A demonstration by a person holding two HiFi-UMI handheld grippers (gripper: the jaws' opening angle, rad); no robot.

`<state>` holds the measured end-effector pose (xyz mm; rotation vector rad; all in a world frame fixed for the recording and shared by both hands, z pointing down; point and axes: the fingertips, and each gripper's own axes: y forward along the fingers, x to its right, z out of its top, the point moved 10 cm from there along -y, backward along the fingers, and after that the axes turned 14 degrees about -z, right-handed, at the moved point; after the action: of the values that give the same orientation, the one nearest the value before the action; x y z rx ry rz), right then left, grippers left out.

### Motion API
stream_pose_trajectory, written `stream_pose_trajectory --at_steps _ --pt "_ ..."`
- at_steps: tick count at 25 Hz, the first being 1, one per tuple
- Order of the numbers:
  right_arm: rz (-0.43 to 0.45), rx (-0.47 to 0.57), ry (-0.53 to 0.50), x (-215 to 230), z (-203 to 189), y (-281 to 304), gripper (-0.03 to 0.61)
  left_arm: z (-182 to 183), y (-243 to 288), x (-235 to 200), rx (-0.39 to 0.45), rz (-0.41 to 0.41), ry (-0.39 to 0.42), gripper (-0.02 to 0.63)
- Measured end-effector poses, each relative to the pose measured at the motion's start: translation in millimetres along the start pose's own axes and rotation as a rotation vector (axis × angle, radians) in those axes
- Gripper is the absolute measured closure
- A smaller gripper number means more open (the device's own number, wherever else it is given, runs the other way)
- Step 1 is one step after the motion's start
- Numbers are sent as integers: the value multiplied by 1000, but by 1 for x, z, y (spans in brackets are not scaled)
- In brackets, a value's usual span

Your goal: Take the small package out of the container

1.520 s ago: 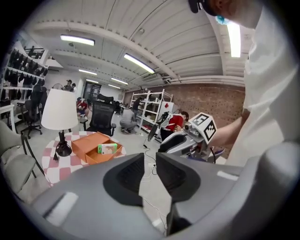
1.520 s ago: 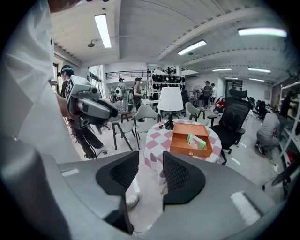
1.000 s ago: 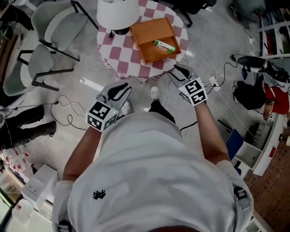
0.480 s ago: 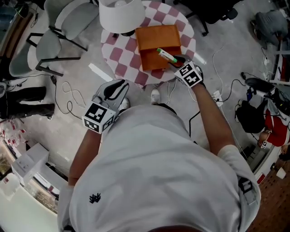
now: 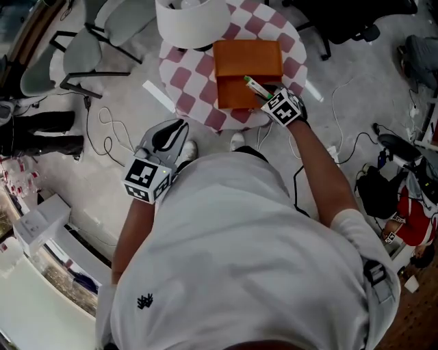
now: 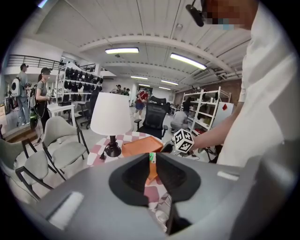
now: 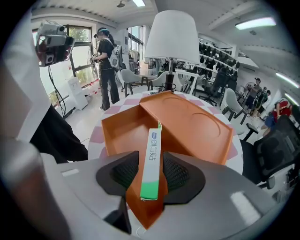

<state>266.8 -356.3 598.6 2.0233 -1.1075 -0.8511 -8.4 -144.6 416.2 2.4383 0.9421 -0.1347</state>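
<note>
The small package [image 7: 152, 150] stands on edge, apparently clamped between the jaws of the right gripper [image 7: 152, 180], but not yet clear of the orange container [image 7: 187, 124] just beneath and ahead, while the left gripper [image 6: 153, 173] hangs back, jaws nearly together, empty.

Orange container [image 5: 248, 58], white and green small package [image 7: 152, 159], pink-and-white checked table [image 5: 188, 78], white lampshade [image 5: 191, 20], pale grey chair [image 6: 65, 140].
</note>
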Motion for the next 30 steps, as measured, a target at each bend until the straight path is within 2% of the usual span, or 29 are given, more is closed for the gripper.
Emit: stream_pose_trajectory --at_steps 6,9,12,20,30 --pt "-21 -18 19 -2 1 11 443 2 -4 -8 30 30 -39 531" --pt "-35 -22 25 -4 0 12 482 4 -7 -12 34 30 -36 532" --pt "-53 -26 32 -3 -1 11 483 5 -9 -16 34 21 -23 532" --pt "-87 -19 68 -5 7 -6 485 6 -19 -24 32 -40 16 532" --pt "-168 10 116 -19 37 -56 485 -3 -35 -36 29 -150 61 532"
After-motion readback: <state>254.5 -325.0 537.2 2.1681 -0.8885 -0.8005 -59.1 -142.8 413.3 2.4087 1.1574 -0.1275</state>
